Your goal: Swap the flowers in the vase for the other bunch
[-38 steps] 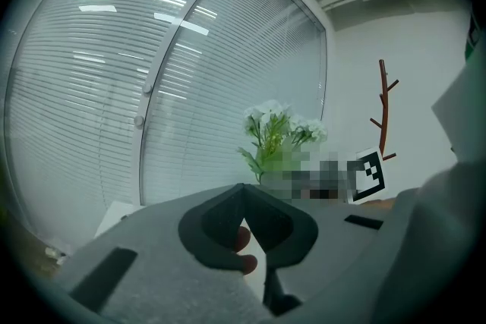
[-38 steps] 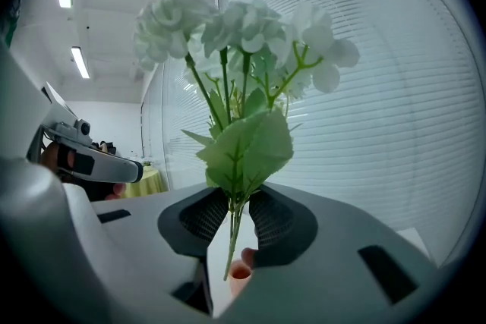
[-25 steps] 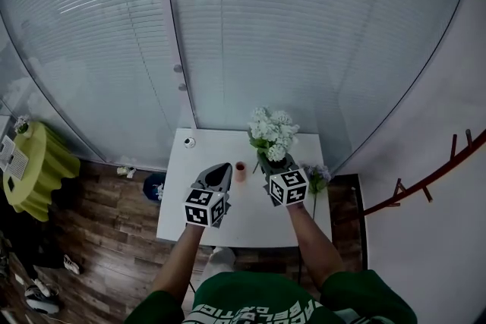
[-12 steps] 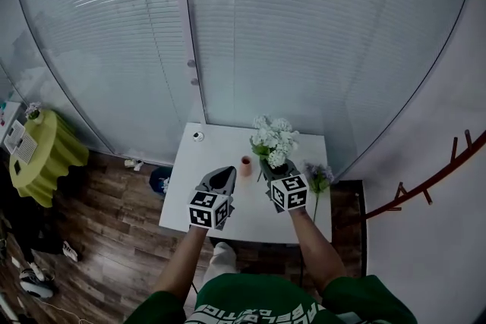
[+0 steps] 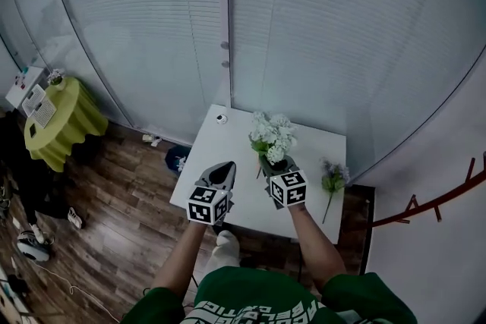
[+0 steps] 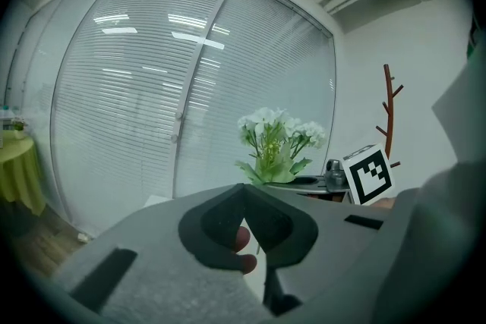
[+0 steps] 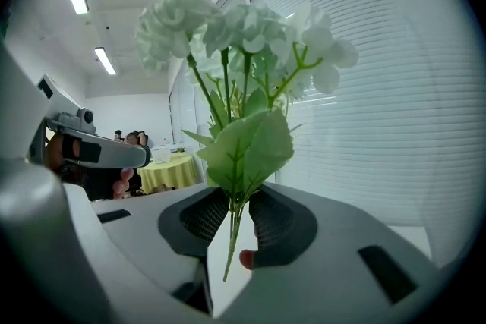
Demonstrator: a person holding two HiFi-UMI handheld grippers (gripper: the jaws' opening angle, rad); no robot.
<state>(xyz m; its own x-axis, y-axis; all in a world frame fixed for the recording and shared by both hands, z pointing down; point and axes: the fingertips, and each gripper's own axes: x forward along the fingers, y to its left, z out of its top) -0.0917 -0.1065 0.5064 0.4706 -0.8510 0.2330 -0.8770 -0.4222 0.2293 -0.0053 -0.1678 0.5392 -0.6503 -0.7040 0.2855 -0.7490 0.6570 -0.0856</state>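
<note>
My right gripper [image 5: 275, 163] is shut on the green stems of a white flower bunch [image 5: 273, 136], which stands upright over the white table [image 5: 319, 209]. In the right gripper view the stems [image 7: 231, 231] run down between the ribbed pads, with the blooms [image 7: 243, 34] above. A purple bunch [image 5: 332, 178] lies flat near the table's right edge. My left gripper [image 5: 224, 165] hovers over the table's left part, tips together and empty [image 6: 244, 190]. A small reddish thing [image 7: 247, 259] shows below the right jaws; I cannot tell whether it is the vase.
A glass wall with blinds runs behind the table. A small white object [image 5: 220, 118] sits at the table's far left corner. A round table under a yellow-green cloth [image 5: 64, 121] stands at the left, a red coat rack [image 5: 433, 201] at the right.
Both grippers have shifted across the table and sunk a little, the white bunch carried along. The head view has swung, and the small pink vase between the grippers no longer shows.
</note>
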